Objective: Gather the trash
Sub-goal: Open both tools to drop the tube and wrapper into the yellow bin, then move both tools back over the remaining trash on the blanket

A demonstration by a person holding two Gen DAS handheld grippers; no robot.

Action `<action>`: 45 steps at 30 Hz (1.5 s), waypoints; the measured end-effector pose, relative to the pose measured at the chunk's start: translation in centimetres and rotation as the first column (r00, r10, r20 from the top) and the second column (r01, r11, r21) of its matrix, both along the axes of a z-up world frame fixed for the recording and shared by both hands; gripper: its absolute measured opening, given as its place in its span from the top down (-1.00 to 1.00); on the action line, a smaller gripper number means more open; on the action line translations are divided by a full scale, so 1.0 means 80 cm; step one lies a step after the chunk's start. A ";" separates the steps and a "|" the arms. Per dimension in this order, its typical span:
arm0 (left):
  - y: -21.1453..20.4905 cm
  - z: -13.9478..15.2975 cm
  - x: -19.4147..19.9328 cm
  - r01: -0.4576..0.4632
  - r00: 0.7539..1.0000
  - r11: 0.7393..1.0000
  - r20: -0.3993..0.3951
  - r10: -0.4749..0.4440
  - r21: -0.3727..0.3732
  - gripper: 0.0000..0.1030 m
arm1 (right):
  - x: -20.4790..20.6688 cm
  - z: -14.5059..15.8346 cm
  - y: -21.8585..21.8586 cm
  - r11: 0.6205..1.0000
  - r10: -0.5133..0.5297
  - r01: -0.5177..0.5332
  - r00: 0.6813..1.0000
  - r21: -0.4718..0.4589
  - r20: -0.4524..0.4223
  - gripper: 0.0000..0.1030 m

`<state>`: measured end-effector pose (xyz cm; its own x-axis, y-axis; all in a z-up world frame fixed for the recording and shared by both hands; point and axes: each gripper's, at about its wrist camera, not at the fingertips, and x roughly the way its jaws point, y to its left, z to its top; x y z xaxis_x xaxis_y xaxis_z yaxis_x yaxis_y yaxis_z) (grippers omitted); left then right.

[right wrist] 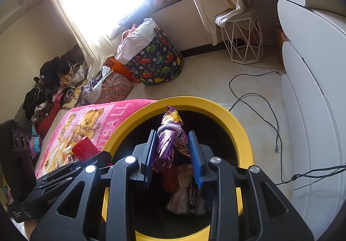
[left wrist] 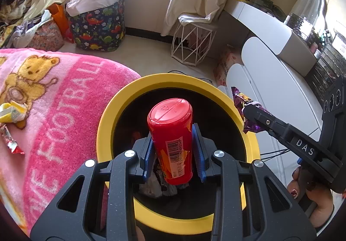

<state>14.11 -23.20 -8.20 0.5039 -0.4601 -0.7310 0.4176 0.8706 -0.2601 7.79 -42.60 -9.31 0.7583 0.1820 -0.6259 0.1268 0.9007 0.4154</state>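
While over bin (left wrist: pixel 121 98), gripped canister (left wrist: pixel 170 132), seemingly.

Both hand-held grippers, left (left wrist: pixel 173 150) and right (right wrist: pixel 173 154), angle downward, each gripping.

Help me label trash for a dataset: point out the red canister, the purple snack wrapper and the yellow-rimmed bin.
red canister (left wrist: pixel 173 143), left wrist view, on its barcode label.
purple snack wrapper (right wrist: pixel 165 148), right wrist view, on its crinkled middle.
yellow-rimmed bin (left wrist: pixel 173 82), left wrist view, on the far rim.
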 end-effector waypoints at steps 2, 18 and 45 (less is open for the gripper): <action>0.001 0.001 0.001 -0.002 1.000 1.000 -0.002 0.002 -0.003 0.52 | 0.000 0.000 0.000 1.000 0.001 -0.001 1.000 0.001 -0.001 0.39; 0.027 0.026 -0.008 -0.057 0.998 0.998 0.036 0.058 -0.027 -0.63 | -0.015 0.020 0.011 0.997 -0.019 0.021 1.000 -0.075 0.022 -0.32; 0.135 0.062 -0.035 -0.278 0.949 0.960 0.150 0.277 -0.015 -0.78 | -0.021 0.061 0.081 0.984 0.144 -0.127 0.980 -0.125 0.137 -0.59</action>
